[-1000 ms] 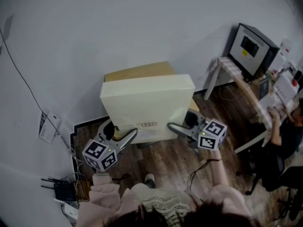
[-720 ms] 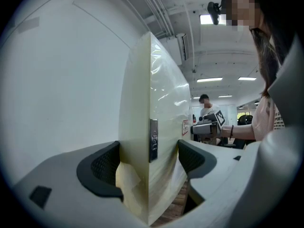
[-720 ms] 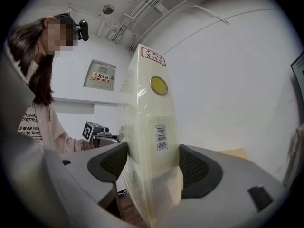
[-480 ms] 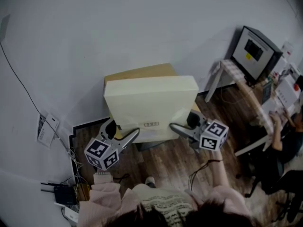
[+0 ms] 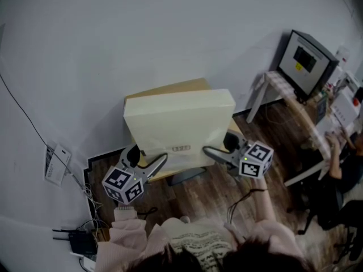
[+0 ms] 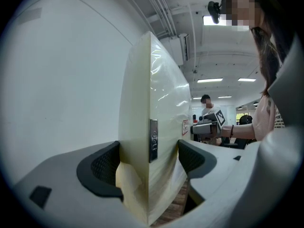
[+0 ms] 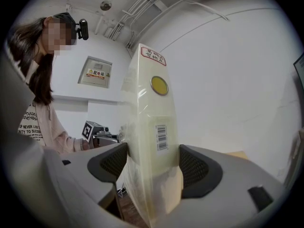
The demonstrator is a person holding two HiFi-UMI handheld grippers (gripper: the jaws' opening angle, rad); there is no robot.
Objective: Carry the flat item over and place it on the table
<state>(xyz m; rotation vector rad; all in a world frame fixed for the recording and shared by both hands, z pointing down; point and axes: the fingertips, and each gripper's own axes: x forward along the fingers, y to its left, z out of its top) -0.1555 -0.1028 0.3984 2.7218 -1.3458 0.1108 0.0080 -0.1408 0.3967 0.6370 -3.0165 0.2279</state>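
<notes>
My left gripper (image 5: 159, 161) clamps the flat box (image 5: 178, 120) at 7 o'clock, and my right gripper (image 5: 208, 151) clamps it at 5. The worktop (image 5: 169, 87) shows at its 12 o'clock.

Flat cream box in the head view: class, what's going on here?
A person carries the flat cream box upright, one gripper in each hand. The left gripper and the right gripper are each shut on a lower corner, fingers pressing both faces. The box hangs over a small wooden table by the white wall, apparently not set down yet.
</notes>
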